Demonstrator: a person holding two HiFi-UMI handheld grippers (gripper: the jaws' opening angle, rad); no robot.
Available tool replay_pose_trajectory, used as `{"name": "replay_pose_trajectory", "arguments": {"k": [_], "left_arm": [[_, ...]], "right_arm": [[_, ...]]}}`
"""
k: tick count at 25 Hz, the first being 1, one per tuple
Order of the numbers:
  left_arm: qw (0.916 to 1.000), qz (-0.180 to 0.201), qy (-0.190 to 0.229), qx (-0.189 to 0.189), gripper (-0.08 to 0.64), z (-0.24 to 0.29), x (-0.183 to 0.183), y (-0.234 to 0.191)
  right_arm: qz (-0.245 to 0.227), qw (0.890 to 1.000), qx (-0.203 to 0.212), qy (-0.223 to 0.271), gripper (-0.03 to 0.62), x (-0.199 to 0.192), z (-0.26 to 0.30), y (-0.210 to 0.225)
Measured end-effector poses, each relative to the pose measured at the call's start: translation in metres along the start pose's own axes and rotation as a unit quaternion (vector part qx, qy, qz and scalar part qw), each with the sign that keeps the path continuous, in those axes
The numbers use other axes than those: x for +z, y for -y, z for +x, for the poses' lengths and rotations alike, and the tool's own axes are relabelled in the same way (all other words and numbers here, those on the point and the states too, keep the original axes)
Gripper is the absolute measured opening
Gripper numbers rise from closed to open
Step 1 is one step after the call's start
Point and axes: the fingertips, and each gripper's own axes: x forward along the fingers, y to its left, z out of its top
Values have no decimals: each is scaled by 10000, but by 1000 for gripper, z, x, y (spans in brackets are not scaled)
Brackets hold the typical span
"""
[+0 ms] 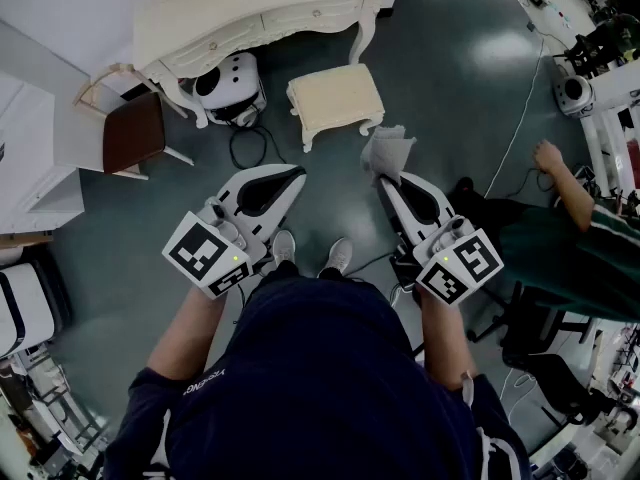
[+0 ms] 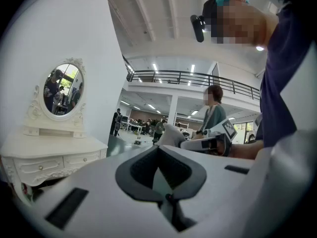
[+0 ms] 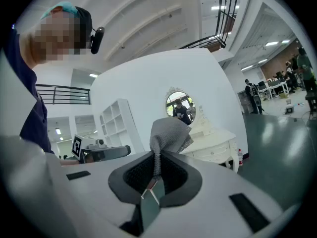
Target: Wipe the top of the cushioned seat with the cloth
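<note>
Right gripper [image 1: 386, 181] pinches the grey cloth [image 1: 388, 151]; left gripper [image 1: 297, 175] has its jaws pressed together on nothing. Cushioned seat [image 1: 335, 98] lies ahead, apart from both. Sleeve print [image 1: 205, 381] too small to read.

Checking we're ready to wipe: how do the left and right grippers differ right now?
The right gripper is shut on the grey cloth, which bunches above its jaws. The left gripper is shut with nothing between its jaws. In the head view, the left gripper angles rightward and the right gripper leftward. Both point toward the cushioned seat, and neither touches it.
</note>
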Motion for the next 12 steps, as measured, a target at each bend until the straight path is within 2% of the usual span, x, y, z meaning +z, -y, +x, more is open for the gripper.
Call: {"name": "replay_pose_trajectory", "arguments": {"k": [12], "left_arm": [[10000, 19, -44, 36, 8, 16, 2, 1]], "right_arm": [[-30, 9999, 100, 74, 41, 9, -1, 10]]}}
